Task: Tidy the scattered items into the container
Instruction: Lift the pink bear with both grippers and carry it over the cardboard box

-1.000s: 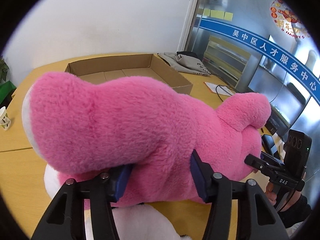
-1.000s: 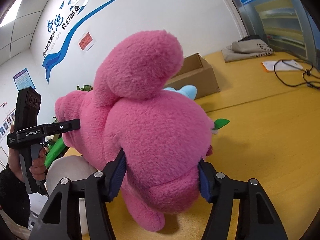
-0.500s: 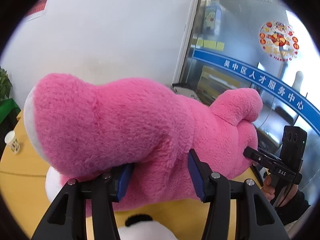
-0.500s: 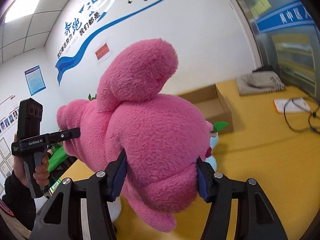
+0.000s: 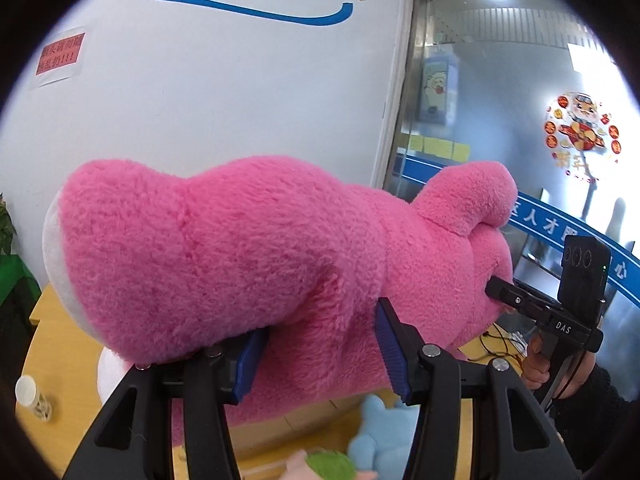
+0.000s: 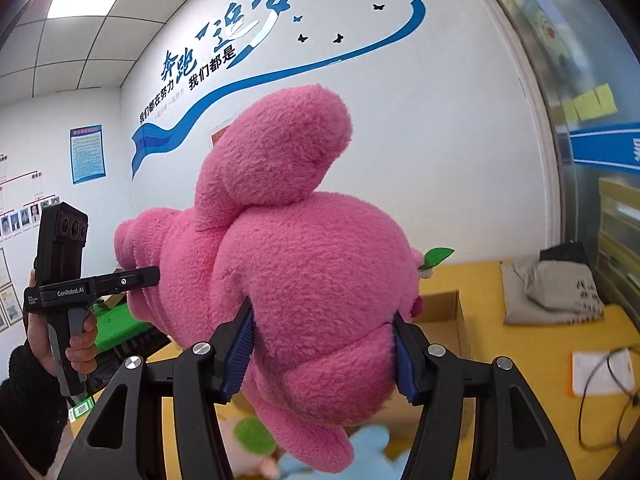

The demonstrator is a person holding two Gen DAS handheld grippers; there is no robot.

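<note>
both grippers are clenched on the pink plush toy (image 5: 248, 264), held in the air above the yellow tabletop (image 6: 520, 364): the left gripper (image 5: 320, 354) and the right gripper (image 6: 324, 346). below it sit the cardboard box (image 6: 444, 308) and a blue plush (image 5: 384, 432). a folded grey bag (image 6: 552, 292) lies by the glass wall, under a white wall with blue lettering.

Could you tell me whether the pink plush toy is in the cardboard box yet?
Not yet: the pink plush toy hangs above the cardboard box.
</note>
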